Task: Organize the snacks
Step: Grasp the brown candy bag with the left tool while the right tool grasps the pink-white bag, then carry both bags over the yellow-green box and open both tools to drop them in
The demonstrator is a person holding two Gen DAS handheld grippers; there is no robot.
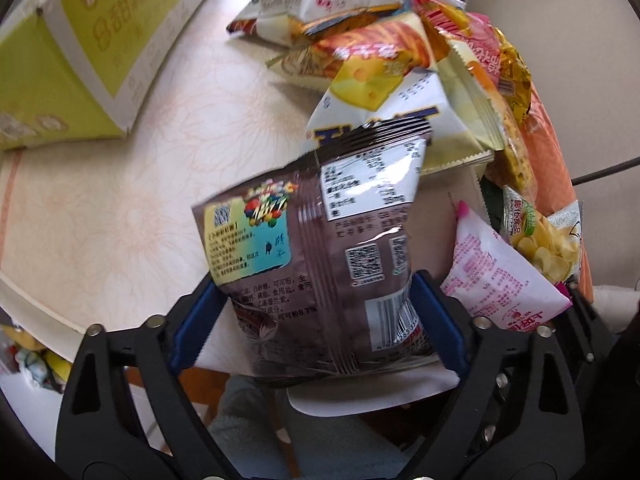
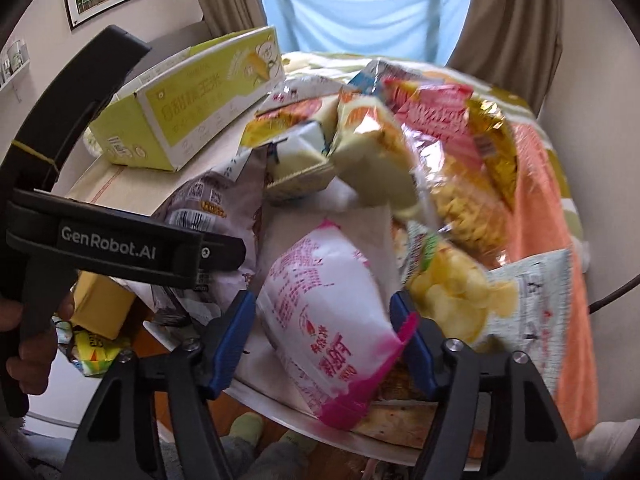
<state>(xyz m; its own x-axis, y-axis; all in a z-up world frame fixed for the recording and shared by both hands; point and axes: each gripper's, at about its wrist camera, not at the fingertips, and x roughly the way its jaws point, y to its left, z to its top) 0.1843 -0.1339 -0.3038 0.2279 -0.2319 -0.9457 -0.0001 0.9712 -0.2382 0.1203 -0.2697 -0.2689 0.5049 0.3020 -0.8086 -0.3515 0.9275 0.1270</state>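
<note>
Your left gripper (image 1: pixel 316 324) pinches the brown bag (image 1: pixel 316 248) by its lower end, its top leaning toward 1 o'clock against the snack pile (image 1: pixel 400 52); your right gripper (image 2: pixel 324 320) squeezes the pink-and-white packet (image 2: pixel 328 304) near the table edge (image 2: pixel 280 408). Both foils look slippery, so a quick swing toward the yellow-green box (image 1: pixel 80 40) at 10 o'clock may let one slide free, or drag the pile off the rim

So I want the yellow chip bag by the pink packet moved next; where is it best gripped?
Judging by its pose, take the chip bag by its flat crimped end, coming from the right. The puffy middle would likely slip or crush, and the pink packet in the right gripper crowds its left side, while snacks of the pile overlap its top.
</note>
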